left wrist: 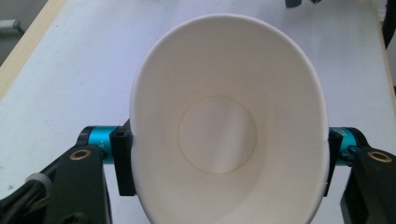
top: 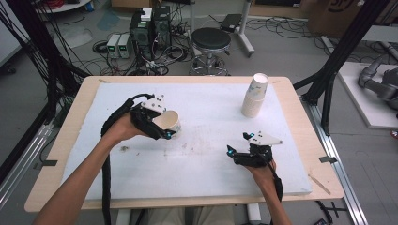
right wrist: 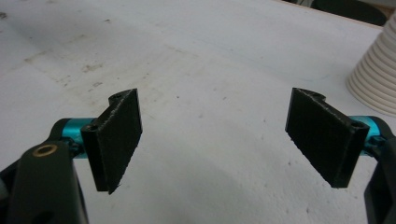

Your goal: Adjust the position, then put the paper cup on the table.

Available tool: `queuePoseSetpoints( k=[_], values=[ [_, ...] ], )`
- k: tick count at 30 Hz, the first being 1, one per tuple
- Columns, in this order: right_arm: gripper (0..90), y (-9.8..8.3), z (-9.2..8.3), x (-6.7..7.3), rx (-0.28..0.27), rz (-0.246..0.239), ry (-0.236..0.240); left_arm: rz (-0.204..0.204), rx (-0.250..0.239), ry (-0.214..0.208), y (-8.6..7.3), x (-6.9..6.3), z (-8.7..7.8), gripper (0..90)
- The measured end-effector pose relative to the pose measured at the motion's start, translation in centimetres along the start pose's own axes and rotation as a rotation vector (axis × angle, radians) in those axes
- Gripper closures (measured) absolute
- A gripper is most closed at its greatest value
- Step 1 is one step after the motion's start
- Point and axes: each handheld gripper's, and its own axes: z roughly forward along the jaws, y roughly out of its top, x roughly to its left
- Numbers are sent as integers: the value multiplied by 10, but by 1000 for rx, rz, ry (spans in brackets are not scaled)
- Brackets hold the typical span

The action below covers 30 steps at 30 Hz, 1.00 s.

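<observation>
My left gripper (top: 165,127) is shut on a single white paper cup (top: 168,123) over the left half of the white mat. In the left gripper view the cup (left wrist: 224,135) is squeezed oval between the jaws, mouth toward the camera, and nothing is inside it. A stack of white paper cups (top: 255,95) stands mouth-down at the back right of the mat. My right gripper (top: 238,144) hovers low over the front right of the mat, open, with nothing between its pads (right wrist: 116,140). The ribbed foot of the cup stack (right wrist: 373,84) shows at the right edge of the right gripper view.
The white mat (top: 206,154) covers a wooden table (top: 75,122) and carries faint stains near its middle. Beyond the table are a black stool (top: 211,42), computer boxes with cables (top: 150,30) and black frame posts at both sides.
</observation>
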Motion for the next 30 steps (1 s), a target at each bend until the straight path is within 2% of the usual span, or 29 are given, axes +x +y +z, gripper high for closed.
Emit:
queuePoseSetpoints(
  k=[2, 10, 15, 25, 30],
  values=[
    [191, -2, 0, -1, -5, 4, -18, 0, 5, 1, 2, 1, 0, 316],
    [191, -17, 2, -6, 5, 48, -25, 10, 38, -1, 4, 2, 3, 316],
    [192, -18, 1, -6, -6, 47, -30, 5, 28, -6, 4, 2, 3, 316],
    [191, -19, 2, -4, -1, 41, -37, 24, 51, 7, 5, 2, 4, 317],
    [192, -19, 2, -4, 0, 47, -40, 13, 56, 18, 3, 4, 7, 317]
  ],
)
